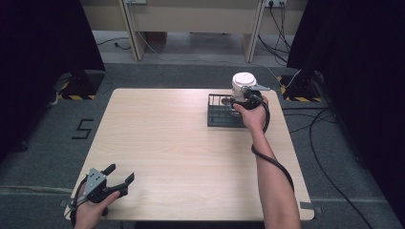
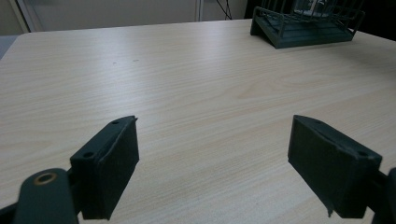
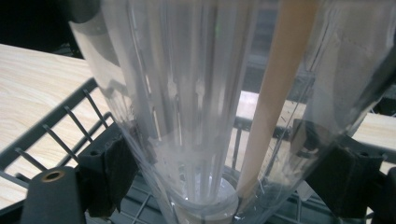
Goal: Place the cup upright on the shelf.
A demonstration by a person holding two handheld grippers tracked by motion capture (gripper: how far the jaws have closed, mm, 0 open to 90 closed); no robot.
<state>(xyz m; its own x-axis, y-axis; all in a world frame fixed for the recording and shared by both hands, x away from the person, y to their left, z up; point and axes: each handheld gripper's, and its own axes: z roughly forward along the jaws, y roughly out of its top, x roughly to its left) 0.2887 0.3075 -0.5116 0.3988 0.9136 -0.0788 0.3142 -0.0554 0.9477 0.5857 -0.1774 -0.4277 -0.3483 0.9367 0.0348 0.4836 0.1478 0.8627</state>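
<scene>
A clear plastic cup [image 1: 243, 84] with a white lid hangs upright over a black wire rack [image 1: 218, 117] at the table's far right. My right gripper [image 1: 241, 98] is shut on its lower body. In the right gripper view the ribbed cup [image 3: 187, 93] sits between both pads of the right gripper [image 3: 224, 172], and a beige stick [image 3: 275, 93] runs up beside or inside it. The rack's wires [image 3: 46, 135] lie just below the cup's base. My left gripper [image 1: 122, 172] stays open and holds nothing near the front left corner; its jaws stand wide apart over bare wood in the left gripper view [image 2: 212, 154].
The light wooden table [image 1: 176, 152] has dark floor on all sides. Cables [image 1: 329, 143] trail on the floor to the right. From the left gripper view the rack [image 2: 303, 35] stands at the far right of the table.
</scene>
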